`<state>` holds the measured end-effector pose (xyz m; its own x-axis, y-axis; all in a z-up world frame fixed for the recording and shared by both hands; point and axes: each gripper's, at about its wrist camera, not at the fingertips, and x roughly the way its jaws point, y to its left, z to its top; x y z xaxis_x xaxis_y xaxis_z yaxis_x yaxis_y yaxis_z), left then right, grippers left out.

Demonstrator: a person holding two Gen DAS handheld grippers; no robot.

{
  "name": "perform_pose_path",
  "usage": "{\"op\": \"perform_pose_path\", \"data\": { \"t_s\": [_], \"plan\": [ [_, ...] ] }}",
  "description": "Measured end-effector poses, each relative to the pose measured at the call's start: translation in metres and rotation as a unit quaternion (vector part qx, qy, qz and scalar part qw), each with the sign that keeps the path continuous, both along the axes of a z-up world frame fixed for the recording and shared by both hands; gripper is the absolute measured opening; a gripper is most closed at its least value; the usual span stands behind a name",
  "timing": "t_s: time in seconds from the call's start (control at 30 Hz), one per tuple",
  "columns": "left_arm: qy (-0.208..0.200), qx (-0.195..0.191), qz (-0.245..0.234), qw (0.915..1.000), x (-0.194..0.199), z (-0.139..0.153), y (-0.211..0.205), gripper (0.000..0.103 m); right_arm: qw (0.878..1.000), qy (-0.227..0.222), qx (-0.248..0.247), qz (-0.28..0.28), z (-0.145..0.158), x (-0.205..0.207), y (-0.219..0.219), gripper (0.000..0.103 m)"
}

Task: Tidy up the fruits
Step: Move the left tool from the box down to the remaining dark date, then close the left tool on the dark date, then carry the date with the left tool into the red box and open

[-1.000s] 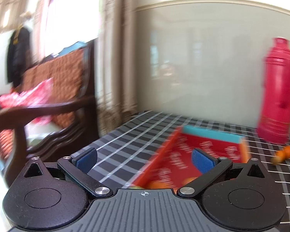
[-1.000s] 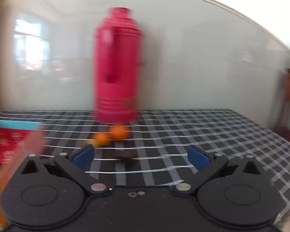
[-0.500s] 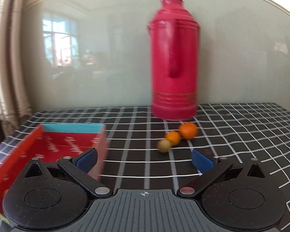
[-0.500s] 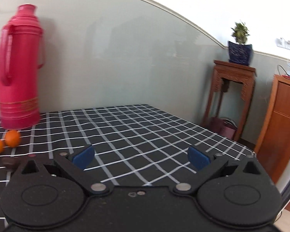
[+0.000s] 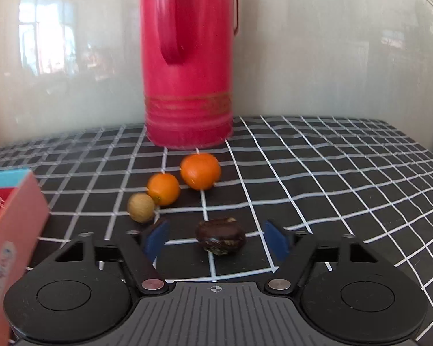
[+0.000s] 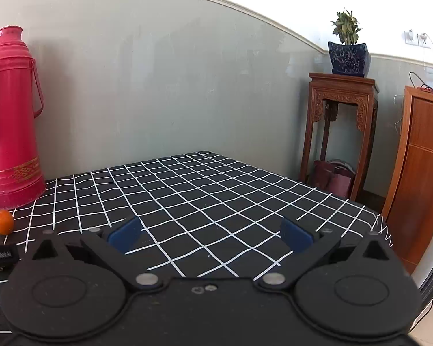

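In the left wrist view a dark brown fruit [image 5: 220, 236] lies on the checked tablecloth between the blue pads of my open left gripper [image 5: 216, 238], touching neither pad. Beyond it sit a small tan fruit [image 5: 141, 207], a small orange [image 5: 163, 188] and a larger orange [image 5: 200, 171]. A red box [image 5: 11, 230] stands at the left edge. My right gripper [image 6: 209, 235] is open and empty over bare cloth; an orange [image 6: 3, 222] shows at its far left.
A tall red thermos [image 5: 187, 66] stands behind the fruits against the wall; it also shows in the right wrist view [image 6: 11, 121]. The table's right edge [image 6: 369, 210] drops off toward a wooden plant stand [image 6: 340, 132] and a cabinet [image 6: 421, 173].
My left gripper swung right from the box and came forward to the fruits; the dark fruit now lies between its pads. My right gripper swung right, away from the thermos and fruits.
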<state>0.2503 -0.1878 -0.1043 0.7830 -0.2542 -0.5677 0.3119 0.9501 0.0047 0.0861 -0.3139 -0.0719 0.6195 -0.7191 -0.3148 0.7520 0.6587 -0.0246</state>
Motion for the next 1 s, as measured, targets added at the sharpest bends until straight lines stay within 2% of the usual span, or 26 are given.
{"op": "perform_pose_path", "data": {
  "t_s": [0.03, 0.07, 0.17, 0.4, 0.63, 1.0],
  "plan": [
    [0.01, -0.001, -0.001, 1.0, 0.004, -0.004, -0.002, 0.053, 1.0, 0.0, 0.002, 0.001, 0.0, 0.0, -0.001, 0.097],
    [0.019, -0.004, -0.002, 0.9998, 0.007, -0.007, -0.002, 0.048, 1.0, -0.001, 0.004, 0.003, 0.0, 0.0, -0.002, 0.097],
    [0.011, 0.0, -0.004, 0.9999, 0.008, -0.009, -0.005, 0.04, 1.0, 0.002, 0.01, 0.008, 0.0, 0.001, -0.003, 0.097],
    [-0.001, -0.009, 0.002, 1.0, 0.004, -0.005, 0.0, 0.039, 1.0, -0.004, 0.01, 0.019, 0.002, 0.002, 0.001, 0.097],
    [-0.027, -0.014, 0.016, 0.9994, -0.009, 0.015, 0.022, 0.039, 1.0, -0.005, -0.008, 0.023, 0.005, 0.003, 0.011, 0.097],
    [-0.073, 0.003, 0.101, 0.9922, -0.028, 0.047, 0.1, 0.039, 0.997, -0.008, -0.029, 0.07, 0.01, 0.012, 0.047, 0.097]
  ]
}}
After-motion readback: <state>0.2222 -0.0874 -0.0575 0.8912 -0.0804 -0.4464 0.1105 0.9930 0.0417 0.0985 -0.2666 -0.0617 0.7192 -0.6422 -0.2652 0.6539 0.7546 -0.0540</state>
